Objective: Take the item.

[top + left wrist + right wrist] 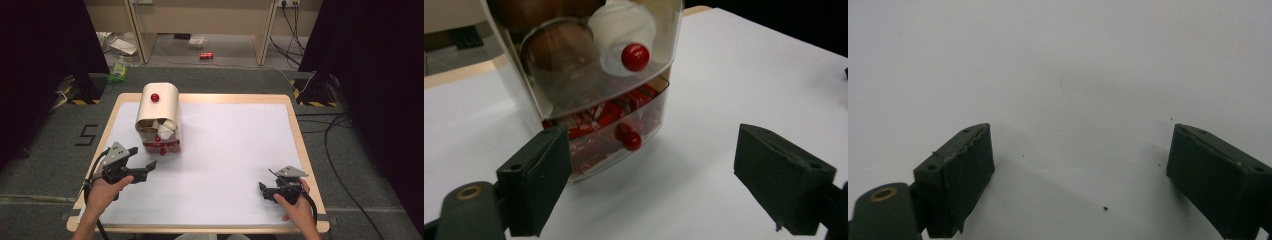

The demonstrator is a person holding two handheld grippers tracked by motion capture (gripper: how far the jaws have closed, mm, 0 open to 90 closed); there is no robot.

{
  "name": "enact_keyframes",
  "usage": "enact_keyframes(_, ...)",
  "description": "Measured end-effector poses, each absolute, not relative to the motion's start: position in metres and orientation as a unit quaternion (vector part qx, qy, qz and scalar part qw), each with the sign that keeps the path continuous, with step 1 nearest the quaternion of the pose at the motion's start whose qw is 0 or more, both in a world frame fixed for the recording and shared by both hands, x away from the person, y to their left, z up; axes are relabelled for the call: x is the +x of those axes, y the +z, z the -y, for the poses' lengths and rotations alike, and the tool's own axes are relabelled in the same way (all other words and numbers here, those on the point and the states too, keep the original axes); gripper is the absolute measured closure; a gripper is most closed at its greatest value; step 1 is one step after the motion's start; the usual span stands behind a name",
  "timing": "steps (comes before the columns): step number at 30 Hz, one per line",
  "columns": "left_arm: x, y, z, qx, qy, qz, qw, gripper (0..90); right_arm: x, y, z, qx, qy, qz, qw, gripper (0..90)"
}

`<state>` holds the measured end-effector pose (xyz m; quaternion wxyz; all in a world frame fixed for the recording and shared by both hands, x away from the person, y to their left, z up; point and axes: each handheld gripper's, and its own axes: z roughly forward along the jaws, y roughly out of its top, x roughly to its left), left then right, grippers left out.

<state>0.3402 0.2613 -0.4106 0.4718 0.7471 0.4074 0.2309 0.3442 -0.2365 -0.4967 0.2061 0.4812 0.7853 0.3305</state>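
With its lower drawer (624, 125) of red packets facing the person, the dispenser (159, 119) stands at the table's (240, 145) far left, so the left tongs (142, 159) hover wide and empty before its red knob (631, 141), while the right tongs (265, 191) rest wide and empty.

Wood-edged table (299, 131) with white top; drawer box (159, 120) stands on it, toward the table's far left corner.
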Motion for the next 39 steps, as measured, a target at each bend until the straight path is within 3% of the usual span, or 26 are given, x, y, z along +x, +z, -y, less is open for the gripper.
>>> enact_keyframes(39, 0.383, -0.367, -0.23, 0.759, 0.254, -0.357, 0.481, 15.5, 0.344, -0.497, 0.236, 0.48, 0.33, -0.786, 0.205, 11.6)
